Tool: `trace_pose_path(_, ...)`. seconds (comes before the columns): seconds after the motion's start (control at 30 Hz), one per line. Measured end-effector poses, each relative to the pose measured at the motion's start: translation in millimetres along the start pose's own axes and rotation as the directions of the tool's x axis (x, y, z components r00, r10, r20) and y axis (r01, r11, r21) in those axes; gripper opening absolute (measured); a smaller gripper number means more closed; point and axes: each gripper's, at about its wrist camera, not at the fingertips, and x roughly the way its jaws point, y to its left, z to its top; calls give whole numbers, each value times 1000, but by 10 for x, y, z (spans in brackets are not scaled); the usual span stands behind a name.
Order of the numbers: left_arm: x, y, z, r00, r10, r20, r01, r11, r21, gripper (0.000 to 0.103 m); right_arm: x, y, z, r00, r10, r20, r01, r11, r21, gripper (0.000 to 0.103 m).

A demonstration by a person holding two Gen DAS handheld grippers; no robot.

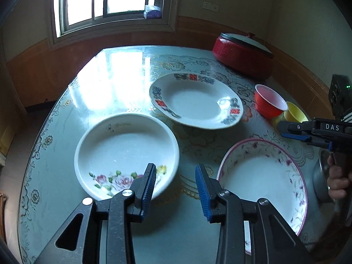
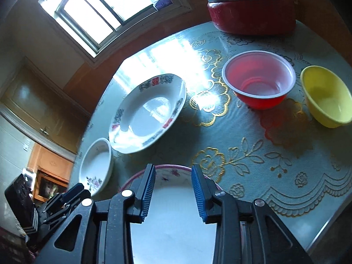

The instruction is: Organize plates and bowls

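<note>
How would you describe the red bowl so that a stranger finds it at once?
Start at the big red lidded pot at the table's far edge. Just in front of it stand two small bowls, side by side. The red bowl has a white rim; its neighbour, the yellow bowl, is plain.

Red pot [image 1: 243, 55] with lid sitting at counter's far edge by wood-panelled wall. Counter [image 1: 114, 70] wearing flower-patterned cover, glaring under window [image 1: 105, 2]. Purple tissue box [image 1: 152, 12] resting on sill. Two wall sockets [image 1: 210, 5] showing right of window.
</note>
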Motion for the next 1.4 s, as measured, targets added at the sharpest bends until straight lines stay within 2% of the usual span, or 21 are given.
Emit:
trace_pose_path(0.23,308,304,468,999,-23,-26,22,999,-27,40,332,12,283,1000,27,-11,-25,994,107,35)
trace_pose_path(0.43,683,477,847,998,-32,-55,29,998,-53,40,624,-149,489,999,16,-31,-9,975,222,33)
trace_pose_path(0.57,998,586,1070,994,-59,-89,49,992,-115,57,777,-206,580,999,9,-46,2,969,246,33)
trace_pose_path(0.63,1149,597,1171,992,-75,-102,61,989,-131,58,852,-224,613,998,9,-56,5,969,247,33)
trace_pose_path(0.7,1316,564,1258,989,-78,-126,63,991,-121,58,946,-230,637,997,14,-76,5,971,239,28)
trace_pose_path(0.77,1457,527,1309,984,-79,-159,60,991,-118,54,1032,-211,644,995,19,-95,2,976,217,22)
trace_pose_path(0.83,1547,440,1337,979,-100,-177,86,992,-89,44,1090,-171,660,994,16,-105,4,982,186,20)
trace_pose_path(0.87,1588,394,1343,978,-106,-182,94,993,-76,42,1120,-148,675,993,12,-114,8,985,171,19)
trace_pose_path(0.97,1728,302,1354,979,-67,-195,58,997,-50,42,1187,-115,710,992,-1,-129,20,988,151,16)
trace_pose_path(1.03,1740,284,1358,981,-49,-189,42,998,-40,38,1176,-130,733,992,-10,-124,28,989,144,17)
trace_pose_path(1.1,1713,292,1346,978,-81,-192,71,996,-57,34,1170,-148,745,993,-20,-121,38,988,151,17)
trace_pose_path(1.2,1635,208,1272,981,-73,-180,72,997,-11,33,1143,-184,751,991,-33,-129,53,986,158,17)
trace_pose_path(1.4,1513,107,1136,977,-108,-183,109,994,-3,32,1009,-267,712,987,-77,-143,99,983,153,20)
